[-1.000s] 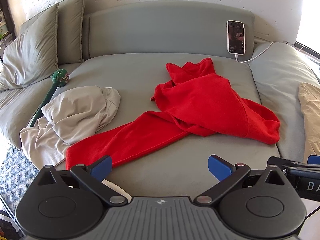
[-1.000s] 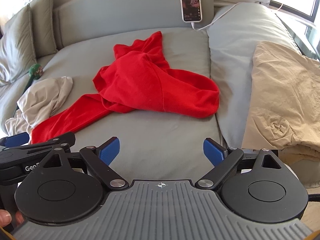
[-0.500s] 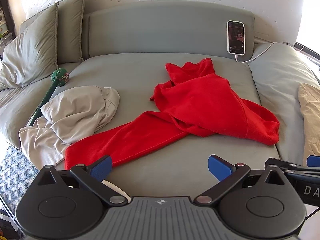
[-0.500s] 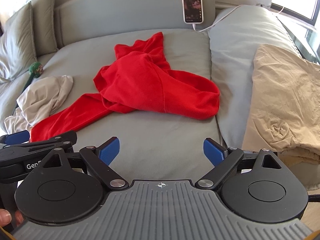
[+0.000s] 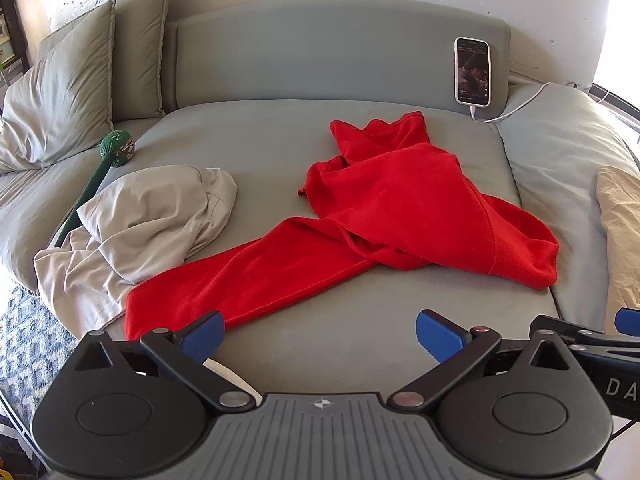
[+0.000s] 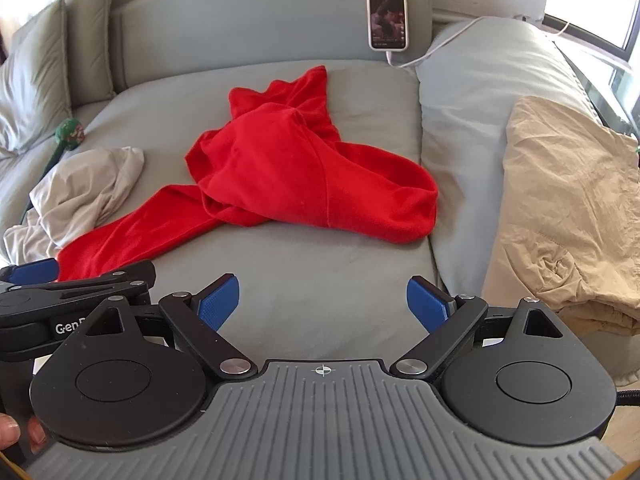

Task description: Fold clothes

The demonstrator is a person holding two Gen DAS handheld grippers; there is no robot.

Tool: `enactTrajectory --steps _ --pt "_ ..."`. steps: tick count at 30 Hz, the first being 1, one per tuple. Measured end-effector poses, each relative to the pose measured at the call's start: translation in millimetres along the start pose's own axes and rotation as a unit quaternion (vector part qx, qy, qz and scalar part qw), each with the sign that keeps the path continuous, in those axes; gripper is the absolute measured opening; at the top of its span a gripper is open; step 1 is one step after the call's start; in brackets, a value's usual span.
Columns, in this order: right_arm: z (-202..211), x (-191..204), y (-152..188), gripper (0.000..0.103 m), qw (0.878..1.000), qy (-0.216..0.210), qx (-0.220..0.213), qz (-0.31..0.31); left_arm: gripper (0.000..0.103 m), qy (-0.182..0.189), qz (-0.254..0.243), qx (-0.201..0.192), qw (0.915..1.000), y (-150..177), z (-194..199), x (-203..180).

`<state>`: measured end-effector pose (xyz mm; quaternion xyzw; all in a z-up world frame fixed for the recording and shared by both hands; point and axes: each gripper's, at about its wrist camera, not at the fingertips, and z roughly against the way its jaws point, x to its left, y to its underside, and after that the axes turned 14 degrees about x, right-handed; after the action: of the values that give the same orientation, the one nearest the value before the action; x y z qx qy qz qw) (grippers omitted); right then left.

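A crumpled red garment (image 5: 384, 216) (image 6: 288, 176) lies across the grey bed (image 5: 360, 344), one long part trailing toward the near left corner. My left gripper (image 5: 320, 338) hovers open over the bed's near edge, its left pad just short of the red hem. Held to its right, my right gripper (image 6: 322, 304) is open too, with bare sheet between its blue pads. A light grey garment (image 5: 152, 216) (image 6: 84, 196) is bunched at the left. A tan garment (image 6: 568, 216) (image 5: 618, 232) is heaped on the right.
A phone (image 5: 472, 71) (image 6: 387, 16) leans on the grey headboard, its white cable running right. Pillows (image 5: 60, 96) stand at the far left, with a green long-handled stick (image 5: 100, 172) beside them. A grey duvet (image 6: 472, 120) is piled on the right. A patterned rug (image 5: 24, 352) shows below left.
Both grippers have crept slightly forward toward the bed; the clothes have not moved and both grippers stay open.
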<state>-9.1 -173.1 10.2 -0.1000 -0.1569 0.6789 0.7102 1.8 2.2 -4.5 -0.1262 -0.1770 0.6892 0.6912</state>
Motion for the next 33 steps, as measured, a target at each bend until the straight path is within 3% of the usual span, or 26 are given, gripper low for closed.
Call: enactTrajectory --steps 33 --pt "-1.4 -0.5 1.1 0.092 1.0 0.004 0.003 0.0 0.102 -0.002 -0.005 0.001 1.0 0.8 -0.6 -2.5"
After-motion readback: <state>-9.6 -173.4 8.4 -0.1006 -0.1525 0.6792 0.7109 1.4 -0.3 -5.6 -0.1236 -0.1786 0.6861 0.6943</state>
